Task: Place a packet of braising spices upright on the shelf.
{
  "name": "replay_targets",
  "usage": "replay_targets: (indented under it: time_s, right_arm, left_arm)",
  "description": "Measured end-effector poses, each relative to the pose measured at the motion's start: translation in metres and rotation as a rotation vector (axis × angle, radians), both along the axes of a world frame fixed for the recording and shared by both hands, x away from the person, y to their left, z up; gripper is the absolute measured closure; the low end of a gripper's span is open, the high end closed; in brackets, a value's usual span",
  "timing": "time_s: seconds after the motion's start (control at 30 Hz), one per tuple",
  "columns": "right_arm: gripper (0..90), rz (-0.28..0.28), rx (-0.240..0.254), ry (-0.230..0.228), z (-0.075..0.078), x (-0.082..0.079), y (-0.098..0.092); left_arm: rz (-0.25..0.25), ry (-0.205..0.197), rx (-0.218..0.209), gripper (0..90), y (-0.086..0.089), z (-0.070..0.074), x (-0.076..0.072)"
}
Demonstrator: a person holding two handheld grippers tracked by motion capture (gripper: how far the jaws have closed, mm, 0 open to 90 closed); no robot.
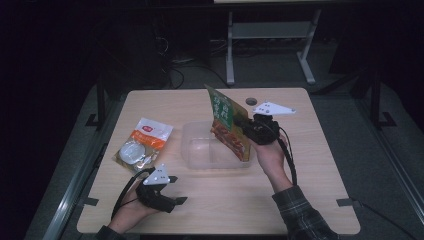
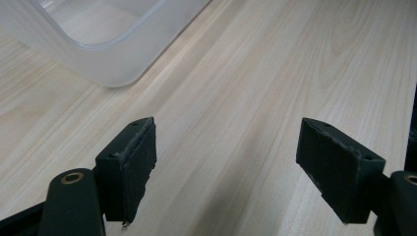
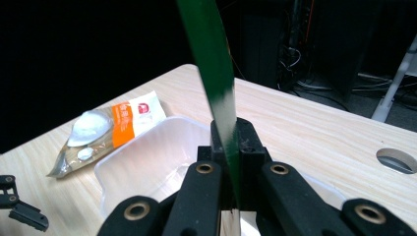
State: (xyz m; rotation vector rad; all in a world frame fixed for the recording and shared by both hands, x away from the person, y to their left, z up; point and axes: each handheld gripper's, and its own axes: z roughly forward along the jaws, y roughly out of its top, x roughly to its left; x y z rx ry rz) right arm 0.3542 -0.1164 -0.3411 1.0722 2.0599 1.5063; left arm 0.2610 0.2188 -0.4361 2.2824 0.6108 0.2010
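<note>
High view first: the green and red snack packet (image 1: 227,122) hangs upright from my right gripper (image 1: 243,123), its lower edge dipping just over the right part of the clear plastic tub (image 1: 196,159) in the middle of the wooden table (image 1: 310,165). My right gripper view has the packet edge-on, a thin green strip (image 3: 216,73) rising between the two black pads, which are clamped tight on it, with the tub (image 3: 147,162) right below and ahead. So the packet is lifted and brought over the tub but not yet laid inside; I judge that the lowering and the letting go are what is left for this one. The tub looks bare inside as far as I can see, so nothing has been packed yet. To the left of the tub, lying flat on the table and apart from it, the orange and white pouch (image 1: 142,145) waits; it also shows beyond the tub in my right gripper view (image 3: 105,130), and I take it to be the next one to go in. My left gripper (image 1: 172,192) rests low near the front left of the table with its jaws spread wide and nothing between them, and its own view looks across bare wood to a corner of the tub (image 2: 105,42).
</note>
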Motion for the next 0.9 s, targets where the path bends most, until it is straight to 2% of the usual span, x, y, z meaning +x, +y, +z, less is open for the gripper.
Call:
replay_targets:
  time_s: [0.27, 0.57, 0.77, 0.9]
  right_arm:
    - [89.3, 0.015, -0.023, 0.039, -0.015, 0.004, 0.004]
    - [88.6, 0.026, -0.032, 0.051, -0.018, 0.002, 0.002]
    - [88.0, 0.038, -0.073, 0.07, -0.023, -0.002, 0.001]
    - [86.4, 0.047, -0.07, 0.074, -0.023, -0.005, -0.004]
  left_arm:
    - [-0.004, 0.003, 0.015, 21.0, -0.002, -0.002, 0.0]
    - [-0.01, 0.004, 0.029, 20.4, -0.002, -0.003, 0.0]
    - [-0.016, 0.007, 0.036, 20.3, -0.003, -0.003, -0.001]
    - [-0.012, 0.009, 0.031, 20.1, -0.004, -0.003, -0.001]
